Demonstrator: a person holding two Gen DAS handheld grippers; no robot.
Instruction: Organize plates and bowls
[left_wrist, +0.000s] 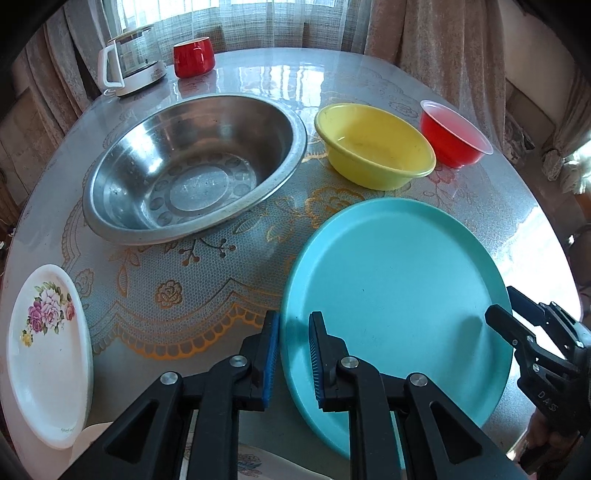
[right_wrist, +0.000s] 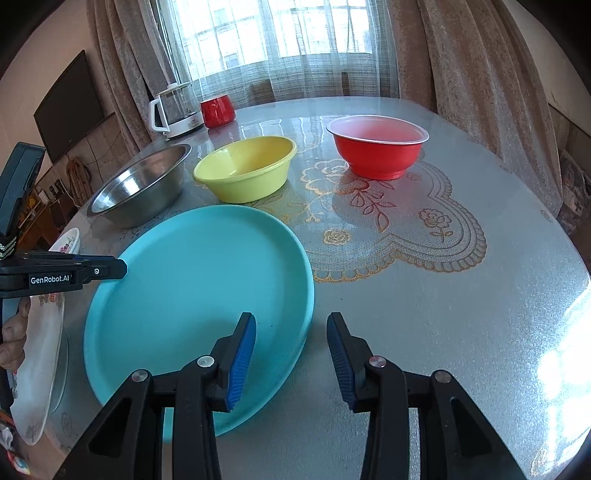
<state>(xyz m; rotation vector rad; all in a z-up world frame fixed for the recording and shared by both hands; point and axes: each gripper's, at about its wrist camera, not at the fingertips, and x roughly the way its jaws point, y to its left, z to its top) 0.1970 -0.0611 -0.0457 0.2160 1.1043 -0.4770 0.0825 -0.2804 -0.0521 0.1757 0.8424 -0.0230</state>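
A large teal plate (left_wrist: 399, 295) lies on the table; it also shows in the right wrist view (right_wrist: 195, 291). My left gripper (left_wrist: 293, 354) is open, its jaws astride the plate's left rim. My right gripper (right_wrist: 291, 354) is open, its jaws astride the plate's right rim. Behind stand a steel bowl (left_wrist: 192, 166), a yellow bowl (left_wrist: 373, 144) and a red bowl (left_wrist: 454, 133). A white flowered plate (left_wrist: 48, 354) lies at the left. In the right wrist view I see the steel bowl (right_wrist: 140, 188), yellow bowl (right_wrist: 245, 168) and red bowl (right_wrist: 378, 146).
A glass kettle (left_wrist: 129, 59) and a red mug (left_wrist: 194, 57) stand at the table's far left edge. The round table (right_wrist: 461, 314) has a lace-pattern cover under glass. Another white plate (right_wrist: 38, 365) sits at the near left edge. Curtains hang behind.
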